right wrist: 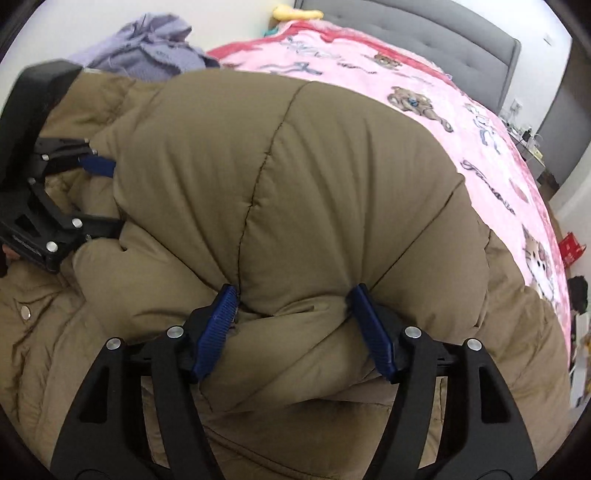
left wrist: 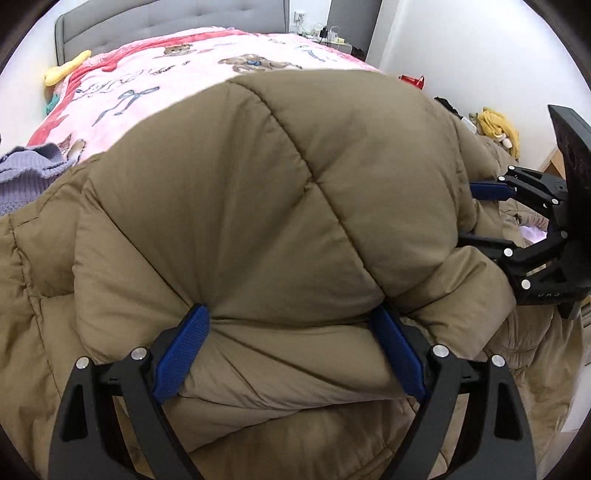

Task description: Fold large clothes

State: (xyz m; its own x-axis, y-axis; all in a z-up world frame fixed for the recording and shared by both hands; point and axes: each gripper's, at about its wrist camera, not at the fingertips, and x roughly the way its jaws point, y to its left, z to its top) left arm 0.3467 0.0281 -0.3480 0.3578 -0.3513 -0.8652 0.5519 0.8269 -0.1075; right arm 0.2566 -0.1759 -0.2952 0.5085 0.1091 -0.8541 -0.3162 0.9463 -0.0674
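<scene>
- A bed fills the room, covered by a pink blanket printed with teddy bears and bows, with a grey padded headboard at its far end against white walls.
- A yellow soft toy lies near the headboard, a lilac knitted garment sits at the edge of the bed, and a red object stands on the floor beside it.
- A bulky olive-brown quilted coat lies on the blanket at the near side of the bed, its top layer folded over into a thick rounded roll.
- The left gripper pinches the near edge of that roll, its blue pads dug into the padding on both sides, jaws held wide by the thick fold.
- The right gripper pinches the same fold further along, pads pressed into the fabric, jaws set narrower.
- Each gripper shows at the side of the other's view, biting the roll's end.
- A metal snap shows on the lower layer.
</scene>
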